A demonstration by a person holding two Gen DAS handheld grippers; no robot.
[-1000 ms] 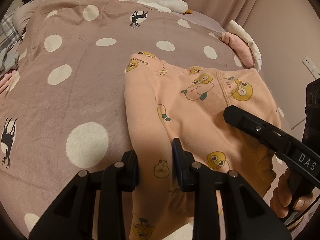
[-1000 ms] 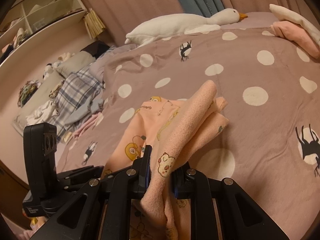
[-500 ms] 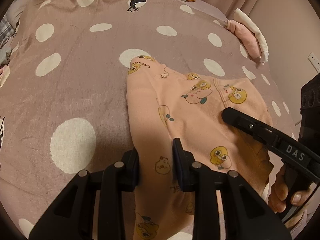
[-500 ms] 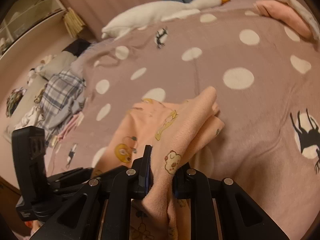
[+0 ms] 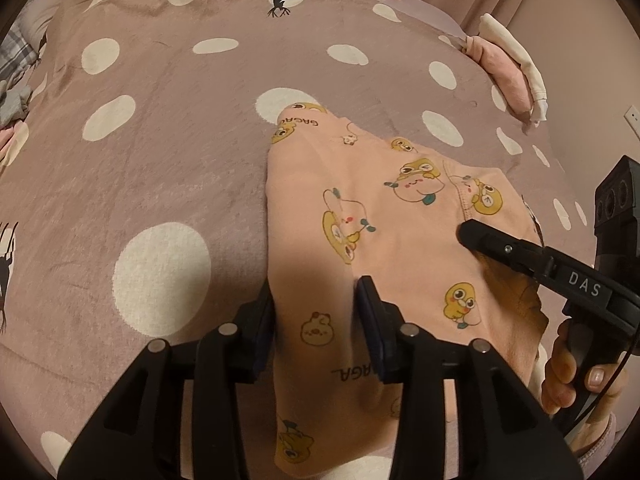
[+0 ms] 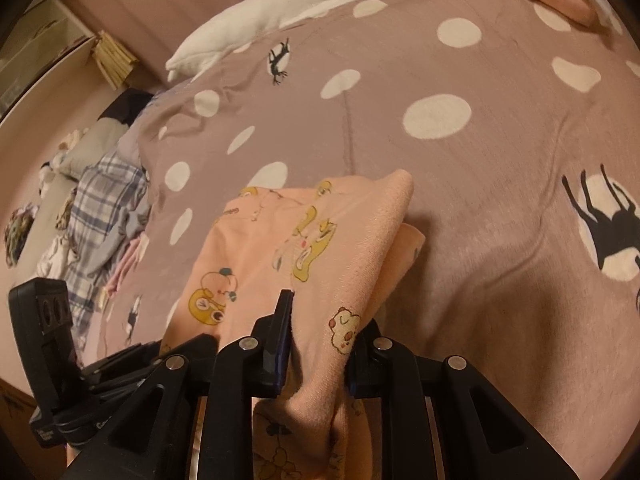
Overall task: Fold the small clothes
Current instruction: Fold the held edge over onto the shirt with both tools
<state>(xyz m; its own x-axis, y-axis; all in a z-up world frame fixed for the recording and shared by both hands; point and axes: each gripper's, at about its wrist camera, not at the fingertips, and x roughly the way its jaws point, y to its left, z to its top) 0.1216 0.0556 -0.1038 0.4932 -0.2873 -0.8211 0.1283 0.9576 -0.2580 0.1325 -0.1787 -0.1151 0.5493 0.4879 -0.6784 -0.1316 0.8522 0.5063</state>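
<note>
A small peach garment with cartoon prints (image 5: 384,216) lies on the mauve polka-dot bedspread (image 5: 160,152). My left gripper (image 5: 316,300) is shut on its near left edge. My right gripper (image 6: 320,320) is shut on a bunched fold of the same garment (image 6: 304,240), held a little above the bed. The right gripper also shows in the left wrist view (image 5: 520,252), over the garment's right side. The left gripper shows at lower left in the right wrist view (image 6: 120,364).
A white goose plush (image 6: 280,12) lies at the head of the bed. Folded pink and white clothes (image 5: 508,64) sit at the far right. A plaid cloth pile (image 6: 100,208) lies at the bed's left side. A wall socket (image 5: 632,114) is at right.
Both grippers have moved forward and down over the bed with the garment. The lifted fold in my right gripper has sunk lower and lies flatter.
</note>
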